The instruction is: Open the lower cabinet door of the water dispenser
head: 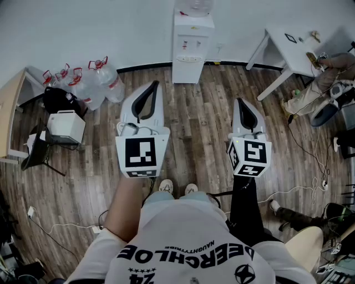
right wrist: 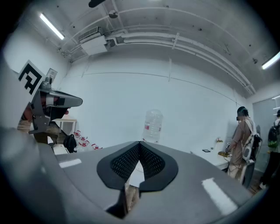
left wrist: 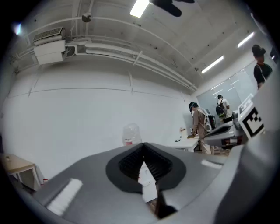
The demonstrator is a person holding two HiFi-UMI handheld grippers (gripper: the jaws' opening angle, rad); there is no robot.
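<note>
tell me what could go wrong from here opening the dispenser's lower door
1. Both the left gripper and right gripper are shut; reaching the lower door of the water dispenser like that would only bump it.
2. The dispenser stands some steps off, and loose cables lie on the floor beside the person: possible trip.
3. A yank might rock the bottle on top.

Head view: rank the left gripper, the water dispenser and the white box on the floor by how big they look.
Largest: left gripper, though it is nearest the camera.
Next: water dispenser.
Smallest: white box.
</note>
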